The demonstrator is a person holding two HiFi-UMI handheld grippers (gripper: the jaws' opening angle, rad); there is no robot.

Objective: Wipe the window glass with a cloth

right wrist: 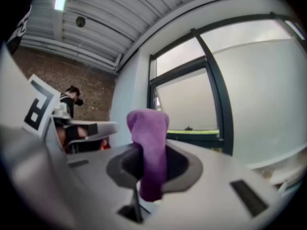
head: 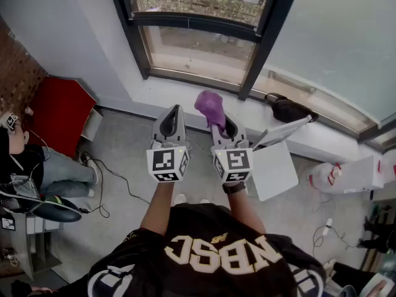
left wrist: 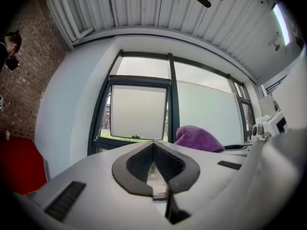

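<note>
**Purple cloth pinched, short of the pane**

A white jug-like container (head: 323, 177) stands on the floor at the right, beside a white box (head: 365, 173); what it holds cannot be made out. A black bag (head: 291, 110) lies on the sill, a white board (head: 275, 169) sits below it, and a red panel (head: 59, 113) stands at the left. The right tongs (head: 224, 127) clamp a purple cloth (right wrist: 149, 143), which is bunched and rises above the tips, apart from the window glass (head: 198, 53). The left tongs (left wrist: 153, 145) are closed on nothing.
</note>
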